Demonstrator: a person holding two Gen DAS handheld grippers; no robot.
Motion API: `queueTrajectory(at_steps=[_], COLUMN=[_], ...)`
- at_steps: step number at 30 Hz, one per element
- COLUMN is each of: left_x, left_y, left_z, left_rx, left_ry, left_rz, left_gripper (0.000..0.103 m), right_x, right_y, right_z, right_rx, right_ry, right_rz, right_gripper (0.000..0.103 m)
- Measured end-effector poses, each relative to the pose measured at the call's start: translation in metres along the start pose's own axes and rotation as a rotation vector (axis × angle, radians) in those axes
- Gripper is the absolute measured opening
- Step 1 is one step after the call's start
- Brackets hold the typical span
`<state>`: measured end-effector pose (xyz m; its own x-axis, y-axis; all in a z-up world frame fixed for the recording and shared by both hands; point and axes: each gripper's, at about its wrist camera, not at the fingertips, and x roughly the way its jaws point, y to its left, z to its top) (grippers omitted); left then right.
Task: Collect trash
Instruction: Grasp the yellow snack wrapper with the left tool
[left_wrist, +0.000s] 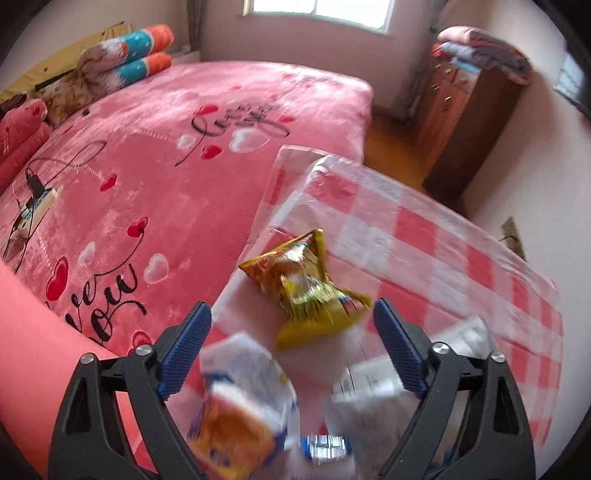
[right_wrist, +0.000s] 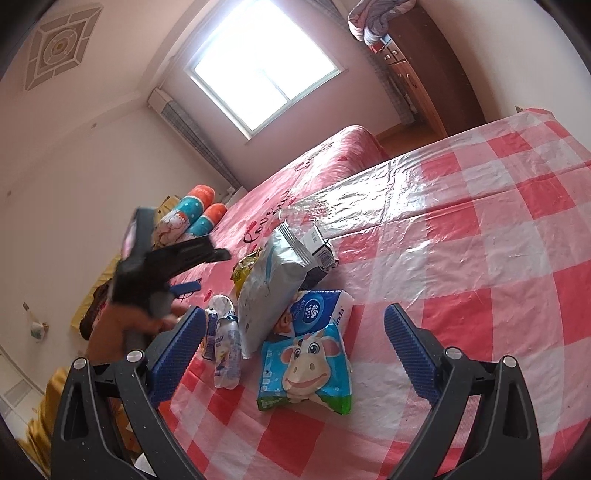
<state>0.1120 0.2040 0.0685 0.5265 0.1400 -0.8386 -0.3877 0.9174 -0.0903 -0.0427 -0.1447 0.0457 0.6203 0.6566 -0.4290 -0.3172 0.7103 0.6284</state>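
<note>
A table under a red-and-white checked plastic cloth (right_wrist: 480, 258) carries a cluster of trash near its left edge. There lie a yellow snack packet (left_wrist: 306, 284), a silver-white bag (right_wrist: 269, 284), a cow-print packet (right_wrist: 306, 369), a blue-and-white tissue pack (right_wrist: 317, 310), a crumpled plastic bottle (right_wrist: 227, 347) and a small carton (right_wrist: 319, 243). My left gripper (left_wrist: 291, 310) hangs open over the pile, the yellow packet just past its tips, untouched. Blurred wrappers lie below it. My right gripper (right_wrist: 294, 312) is open above the cow-print packet, holding nothing. The left gripper (right_wrist: 207, 271) also shows in the right wrist view.
A bed with a pink heart-print blanket (left_wrist: 166, 147) adjoins the table's left edge. A power strip with cables (left_wrist: 37, 203) lies on it, with rolled pillows (left_wrist: 140, 55) at its head. A wooden cabinet (left_wrist: 461, 110) topped with folded bedding stands by the far wall.
</note>
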Motion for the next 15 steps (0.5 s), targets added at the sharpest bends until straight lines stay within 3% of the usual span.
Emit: queueTrajectory(at_steps=[6, 10, 12, 15], left_x=[0.038, 0.050, 0.051, 0.048], left_y=[-0.004, -0.008, -0.014, -0.029], left_z=[0.016, 0.018, 0.018, 0.012], left_rx=[-0.033, -0.053, -0.027, 0.041], left_ry=[0.099, 0.125, 0.120, 0.116], left_rz=[0.047, 0.018, 0.028, 0.013], left_gripper=[0.074, 0.062, 0.060, 0.048], right_x=[0.006, 0.008, 0.008, 0.006], right_y=[-0.004, -0.007, -0.009, -0.013], right_z=[0.000, 0.000, 0.000, 0.002], right_rx=[0.009, 0.011, 0.016, 0.023], right_ry=[0.027, 0.044, 0.047, 0.044], right_rz=[0.015, 0.018, 0.016, 0.011], right_gripper=[0.096, 0.096, 0.096, 0.096])
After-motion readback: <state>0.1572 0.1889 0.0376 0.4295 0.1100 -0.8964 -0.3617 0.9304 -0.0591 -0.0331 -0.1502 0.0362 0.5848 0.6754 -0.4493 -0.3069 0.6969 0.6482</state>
